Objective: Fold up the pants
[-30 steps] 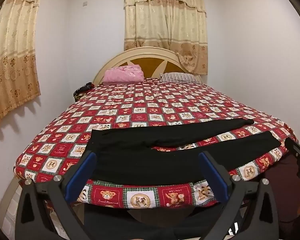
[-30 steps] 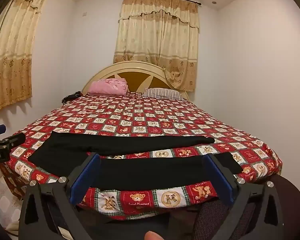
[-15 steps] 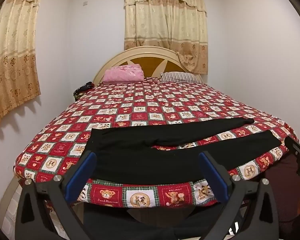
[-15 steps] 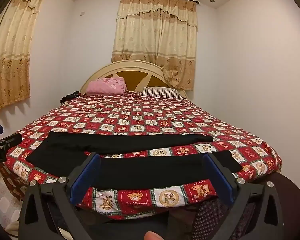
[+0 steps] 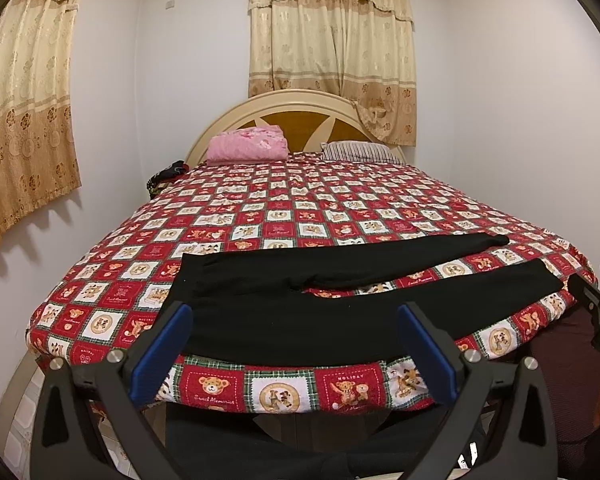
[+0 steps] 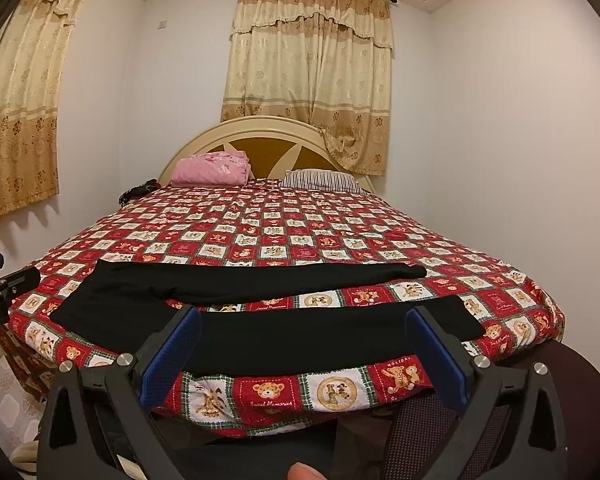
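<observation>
Black pants [image 5: 300,304] lie flat across the near end of the bed, waist to the left and both legs spread apart toward the right. In the right wrist view the same pants [image 6: 284,320] show the near leg by the bed's front edge. My left gripper [image 5: 294,320] hovers open in front of the waist and seat area, off the cloth. My right gripper [image 6: 302,322] is open before the near leg, holding nothing. Each gripper's tip appears at the edge of the other's view.
The bed [image 5: 284,390] has a red teddy-bear patchwork cover [image 6: 284,236]. A pink folded blanket [image 5: 248,146] and a striped pillow [image 5: 358,151] rest by the headboard. White walls stand close on both sides. A dark chair [image 6: 520,400] sits at the lower right.
The right wrist view has risen slightly and drawn a little nearer the bed. The left gripper and the pants have stayed as they were.
</observation>
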